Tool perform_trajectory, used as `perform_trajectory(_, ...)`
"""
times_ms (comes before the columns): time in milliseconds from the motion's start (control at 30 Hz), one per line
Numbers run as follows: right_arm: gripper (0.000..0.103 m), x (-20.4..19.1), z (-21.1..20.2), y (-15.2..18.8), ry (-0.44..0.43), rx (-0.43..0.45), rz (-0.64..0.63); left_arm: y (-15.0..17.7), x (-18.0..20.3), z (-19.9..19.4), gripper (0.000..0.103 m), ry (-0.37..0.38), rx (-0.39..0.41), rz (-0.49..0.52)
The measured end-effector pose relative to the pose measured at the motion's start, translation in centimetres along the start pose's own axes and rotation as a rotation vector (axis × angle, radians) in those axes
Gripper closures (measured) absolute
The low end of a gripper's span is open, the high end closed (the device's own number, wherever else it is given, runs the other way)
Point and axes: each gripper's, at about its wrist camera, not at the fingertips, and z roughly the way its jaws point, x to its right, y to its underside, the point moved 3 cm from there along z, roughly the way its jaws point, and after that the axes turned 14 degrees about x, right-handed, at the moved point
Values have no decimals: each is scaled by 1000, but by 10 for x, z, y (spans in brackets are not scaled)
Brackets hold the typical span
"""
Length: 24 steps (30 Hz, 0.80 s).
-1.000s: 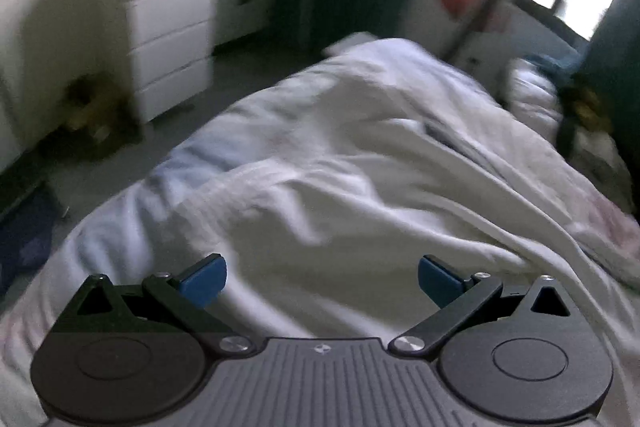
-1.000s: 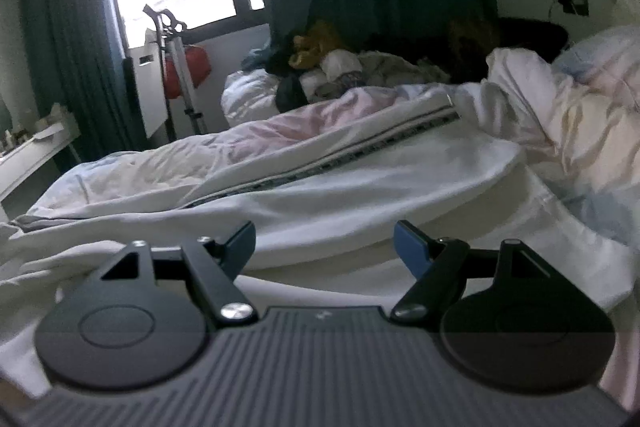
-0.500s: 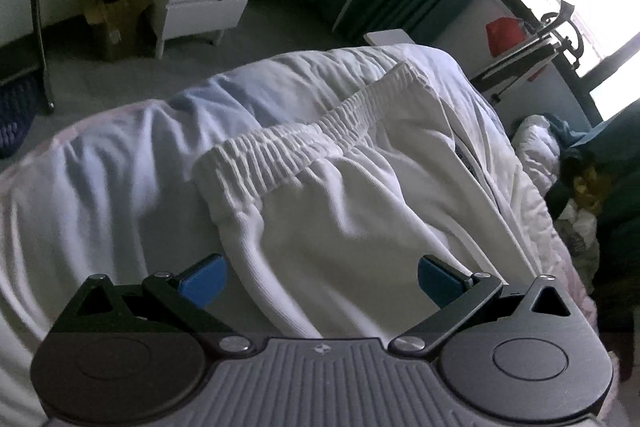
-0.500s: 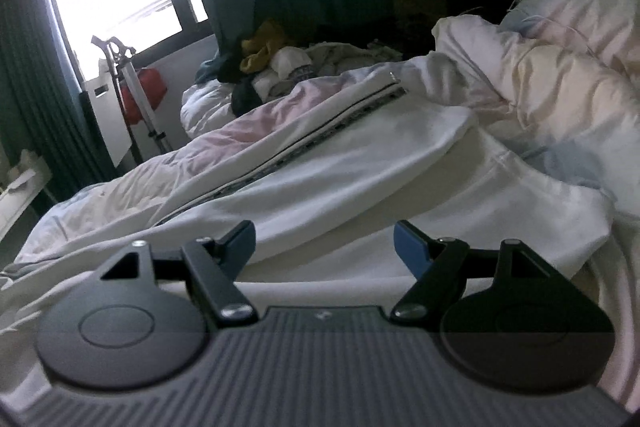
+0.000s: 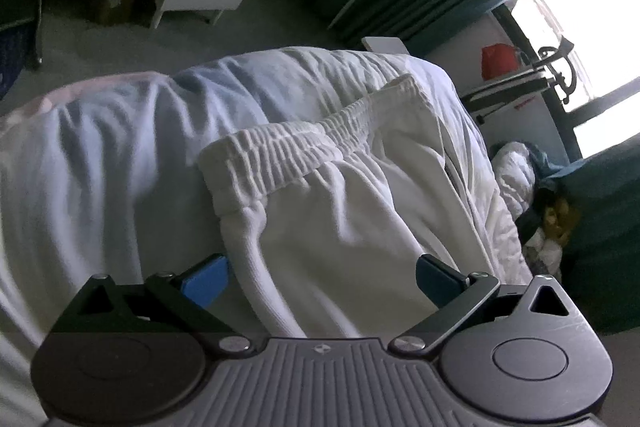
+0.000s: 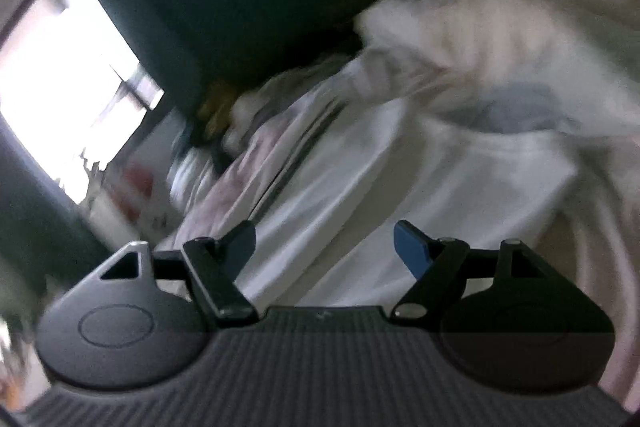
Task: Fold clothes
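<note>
White trousers (image 5: 340, 211) lie spread flat on the bed (image 5: 100, 155), waistband toward its foot, so a fold can begin, while the left tongs (image 5: 320, 277) and right tongs (image 6: 325, 241) both hang released above the cloth, grasping nothing.

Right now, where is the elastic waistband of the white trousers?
In the left wrist view the waistband runs across the middle of the frame, lying on the white duvet near the bed's end, just ahead of the open left gripper.
</note>
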Motion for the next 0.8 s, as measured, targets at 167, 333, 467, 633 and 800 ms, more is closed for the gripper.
perform_trajectory(167, 23, 73, -4, -22, 147, 27, 346, 4, -6, 13, 8, 13, -44, -61)
perform_trajectory(333, 23, 123, -8, -22, 277, 48, 531, 11, -4, 26, 11, 41, -81, -80)
perform_trajectory(467, 23, 139, 9, -12, 286, 9, 590, 12, -1, 34, 16, 102, -84, -109)
perform_trajectory(633, 26, 144, 49, 0, 267, -60, 582, 14, -3, 41, 26, 118, -107, -151)
perform_trajectory(800, 34, 131, 78, 10, 204, -88, 546, 13, -1, 41, 28, 147, -93, -181)
